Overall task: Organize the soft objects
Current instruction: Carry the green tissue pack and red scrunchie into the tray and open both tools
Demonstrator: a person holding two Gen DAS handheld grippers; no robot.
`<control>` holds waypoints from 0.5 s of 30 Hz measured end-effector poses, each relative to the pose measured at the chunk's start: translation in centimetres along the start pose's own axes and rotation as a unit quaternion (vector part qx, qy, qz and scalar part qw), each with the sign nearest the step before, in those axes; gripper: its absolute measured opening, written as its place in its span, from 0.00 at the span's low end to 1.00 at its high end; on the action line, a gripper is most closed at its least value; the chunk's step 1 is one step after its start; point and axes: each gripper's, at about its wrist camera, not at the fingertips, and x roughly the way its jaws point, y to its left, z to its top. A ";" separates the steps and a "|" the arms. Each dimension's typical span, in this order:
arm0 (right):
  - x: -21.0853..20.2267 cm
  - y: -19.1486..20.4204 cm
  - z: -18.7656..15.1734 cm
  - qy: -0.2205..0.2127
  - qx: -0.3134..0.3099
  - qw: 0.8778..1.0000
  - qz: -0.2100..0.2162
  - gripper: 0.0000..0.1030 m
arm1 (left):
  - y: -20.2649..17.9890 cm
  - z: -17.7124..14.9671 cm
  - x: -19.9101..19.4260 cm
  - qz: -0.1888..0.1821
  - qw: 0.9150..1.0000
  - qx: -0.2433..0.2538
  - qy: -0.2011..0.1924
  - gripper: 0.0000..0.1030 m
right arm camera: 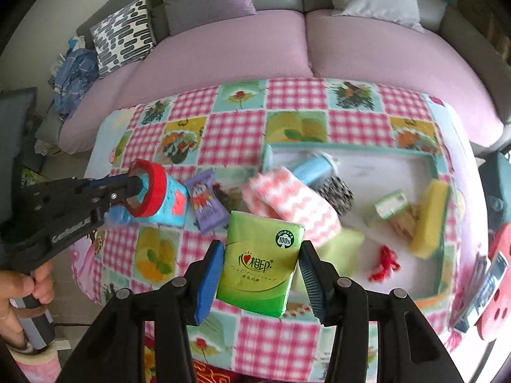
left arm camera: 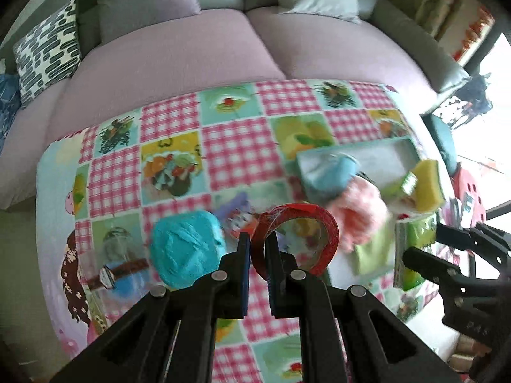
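Note:
My left gripper [left arm camera: 258, 239] is shut on the rim of a red tape roll [left arm camera: 297, 239] and holds it above the table; it shows in the right wrist view [right arm camera: 135, 188] with the roll [right arm camera: 150, 191]. My right gripper [right arm camera: 262, 255] is shut on a green tissue pack [right arm camera: 260, 261], held above the table; it shows at the right edge of the left wrist view [left arm camera: 424, 245]. A teal yarn ball [left arm camera: 186, 249] lies left of the tape. A teal-rimmed tray [right arm camera: 437, 172] holds a yellow sponge [right arm camera: 429, 220], a pink-white cloth [right arm camera: 293, 204], a blue roll [right arm camera: 314, 167] and red yarn [right arm camera: 385, 263].
The round table has a checked fruit-print cloth [right arm camera: 233, 134]. A purple candy packet [right arm camera: 206, 206] and a wristwatch [left arm camera: 118, 271] lie on it. A small green carton [right arm camera: 391, 207] sits in the tray. A purple sofa [right arm camera: 287, 44] with cushions stands behind.

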 end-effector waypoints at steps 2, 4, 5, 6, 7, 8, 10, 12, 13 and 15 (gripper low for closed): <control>-0.6 -0.8 -1.0 0.001 0.006 1.000 -0.003 0.50 | -1.2 -0.9 -0.4 -0.008 1.000 0.004 -0.002 0.09; -1.1 -1.6 -1.9 0.000 0.011 1.000 -0.007 0.50 | -2.1 -1.5 -0.5 -0.013 1.000 0.007 -0.002 0.09; -1.3 -2.1 -2.4 -0.001 0.014 1.000 -0.008 0.50 | -2.7 -1.9 -0.5 -0.016 1.000 0.009 -0.002 0.09; -1.5 -2.6 -2.7 -0.002 0.017 1.000 -0.009 0.50 | -3.1 -2.1 -0.5 -0.018 1.000 0.011 -0.002 0.09; -1.8 -3.1 -3.1 -0.003 0.021 1.000 -0.010 0.50 | -3.6 -2.3 -0.4 -0.020 1.000 0.013 -0.001 0.09; -2.0 -3.7 -3.4 -0.004 0.025 1.000 -0.013 0.50 | -4.4 -2.6 -0.3 -0.022 1.000 0.017 -0.001 0.09; -2.4 -5.0 -4.0 -0.005 0.034 0.999 -0.017 0.50 | -5.5 -3.1 -0.1 -0.024 0.999 0.025 -0.001 0.09; -2.5 -6.3 -4.6 -0.007 0.043 0.999 -0.024 0.50 | -6.6 -3.5 0.3 -0.028 0.999 0.031 0.001 0.09; -2.5 -6.8 -4.8 -0.007 0.046 0.999 -0.026 0.50 | -7.3 -3.7 0.6 -0.031 0.999 0.035 0.004 0.09; -2.3 -8.2 -5.4 -0.004 0.055 0.998 -0.032 0.50 | -8.3 -3.8 1.4 -0.036 0.999 0.038 0.012 0.09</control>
